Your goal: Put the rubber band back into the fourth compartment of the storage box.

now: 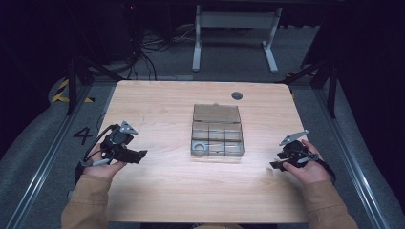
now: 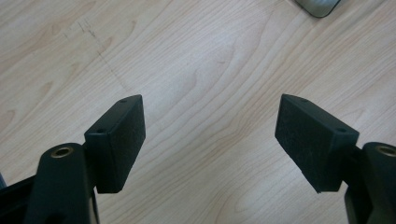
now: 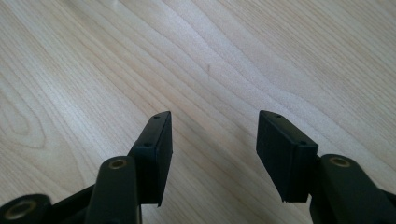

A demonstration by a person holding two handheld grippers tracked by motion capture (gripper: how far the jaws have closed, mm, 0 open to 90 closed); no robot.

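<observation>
A clear compartment box (image 1: 217, 130) was seen standing near the middle of the wooden table (image 1: 157, 191), its lid laid back on the far side, with a ring-shaped roll (image 1: 199, 146) lodged in the near-left compartment. The left gripper (image 1: 141, 155) was held low at the left of the box, its jaws spread wide with nothing between them; in the left gripper view the left gripper (image 2: 210, 135) looked down on bare wood, with a corner of the box (image 2: 319, 6) cut off at the top edge. The right gripper (image 1: 273, 165) was kept well apart at the right of the box, jaws likewise parted and empty, as its own view of the right gripper (image 3: 212, 144) confirmed.

The step in hand was judged to be an approach to the box. It would be done best if the left gripper were brought in level and lined up squarely with the wall before any closing (a skewed bite might slide the light box).

The other compartments could not be made out through the murky plastic, and the small dark disc (image 1: 237, 95) near the far edge was too small to identify.
</observation>
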